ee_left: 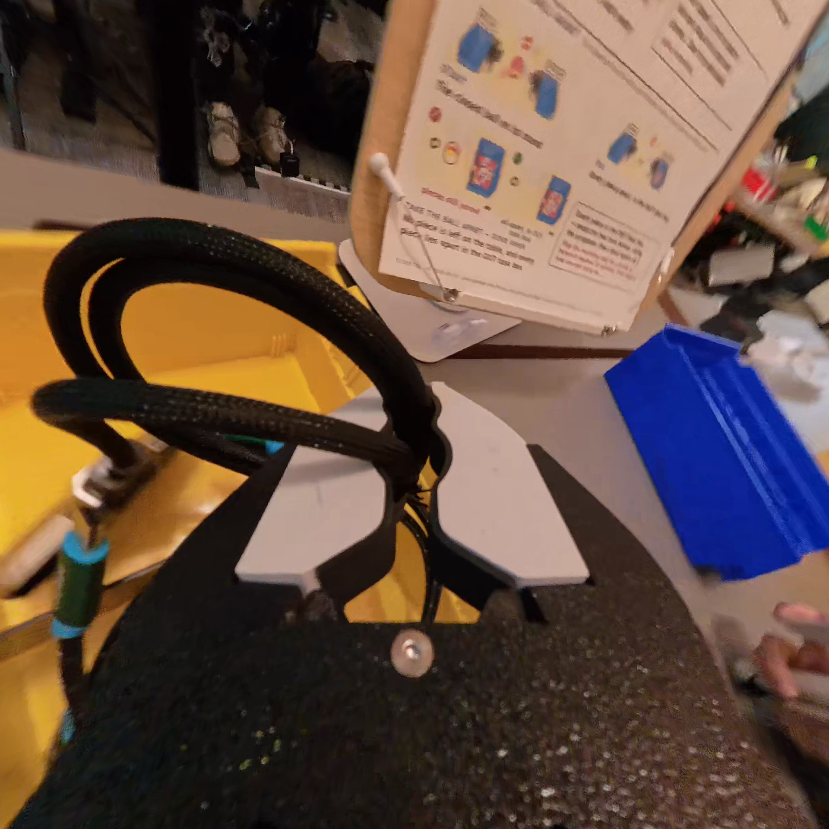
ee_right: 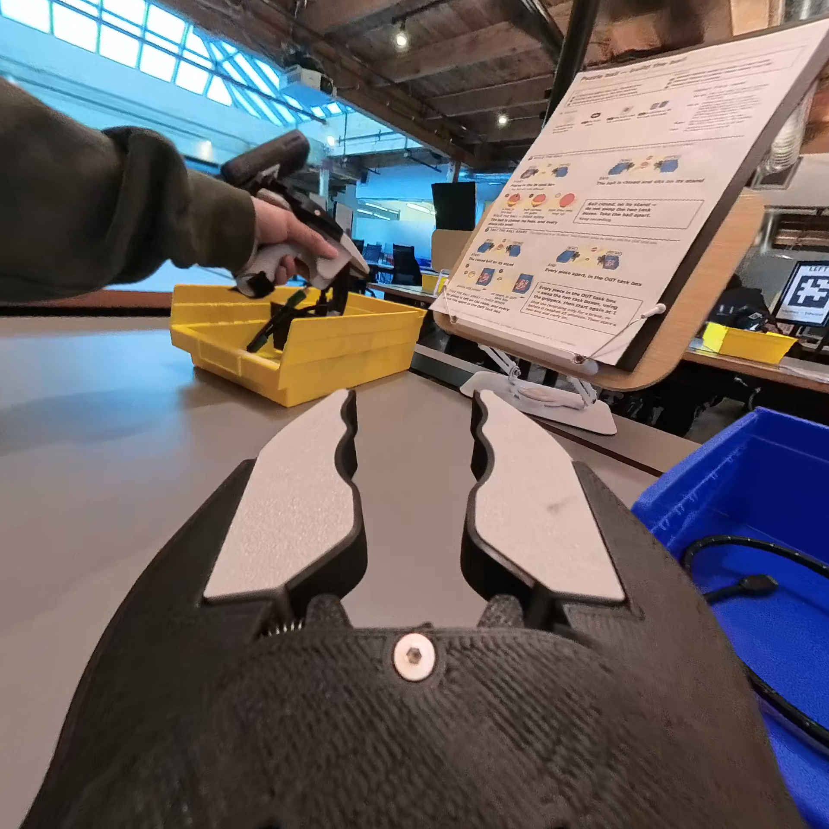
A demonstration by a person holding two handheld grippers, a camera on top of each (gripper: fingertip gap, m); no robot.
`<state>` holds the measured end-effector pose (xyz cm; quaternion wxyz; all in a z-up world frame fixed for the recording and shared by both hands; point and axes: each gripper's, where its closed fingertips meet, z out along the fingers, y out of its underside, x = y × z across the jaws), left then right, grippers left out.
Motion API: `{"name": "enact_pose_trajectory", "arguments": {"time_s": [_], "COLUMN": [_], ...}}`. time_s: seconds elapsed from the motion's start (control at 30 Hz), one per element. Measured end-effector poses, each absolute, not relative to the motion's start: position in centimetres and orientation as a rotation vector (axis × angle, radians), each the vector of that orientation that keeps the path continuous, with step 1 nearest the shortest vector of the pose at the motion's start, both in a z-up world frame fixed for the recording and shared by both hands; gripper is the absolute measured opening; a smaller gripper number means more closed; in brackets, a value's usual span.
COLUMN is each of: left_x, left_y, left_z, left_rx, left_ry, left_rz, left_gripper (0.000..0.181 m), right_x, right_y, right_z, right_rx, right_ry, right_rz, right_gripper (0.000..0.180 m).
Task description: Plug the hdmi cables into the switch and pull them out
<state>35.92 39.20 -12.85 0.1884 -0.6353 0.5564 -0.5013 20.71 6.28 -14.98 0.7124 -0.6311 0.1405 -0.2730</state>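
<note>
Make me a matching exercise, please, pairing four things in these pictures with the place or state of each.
Things:
1. left gripper
2. right gripper
3. braided black cable
4. thin black cable

Places or states:
A. lying in the blue bin
B. open, empty, above the grey table
C. looped above the yellow bin
D. shut on a cable

Pairs: 1-D, 2-B, 3-C, 4-A
</note>
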Motion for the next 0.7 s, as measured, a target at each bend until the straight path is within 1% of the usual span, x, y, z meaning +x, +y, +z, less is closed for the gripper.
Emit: {"name": "enact_pose_trajectory", "arguments": {"time_s": [0.03, 0.13, 0.23, 0.33, 0.53, 0.6, 0.7], "left_x": [35.6, 34.2, 31.5, 28.1, 20.3, 17.8, 13.7], "left_y": [38.9, 36.9, 33.6, 30.1, 23.4, 21.2, 18.3], "left_z": [-12.0, -8.2, -4.1, -2.1, -3.6, -4.7, -7.0], "left_rx": [-1.702, -1.431, -1.151, -0.949, -0.570, -0.470, -0.293], "left_ry": [1.618, 1.786, 1.976, 2.163, 2.510, 2.593, 2.758], "left_rz": [-1.383, -1.368, -1.410, -1.400, -1.226, -1.194, -1.166], "left_gripper": [0.010, 0.013, 0.008, 0.008, 0.007, 0.008, 0.008], "right_x": [20.8, 21.3, 21.7, 22.2, 21.5, 21.0, 20.4], "right_y": [6.1, 5.3, 4.6, 4.1, 5.0, 5.4, 5.9], "right_z": [-14.9, -14.5, -14.3, -14.1, -14.5, -14.1, -13.4], "right_rx": [-1.385, -1.340, -1.298, -1.268, -1.310, -1.300, -1.317], "right_ry": [0.324, 0.366, 0.407, 0.442, 0.420, 0.431, 0.403], "right_rz": [-0.593, -0.551, -0.506, -0.471, -0.367, -0.284, -0.287], "right_gripper": [0.048, 0.046, 0.044, 0.044, 0.048, 0.046, 0.050]}}
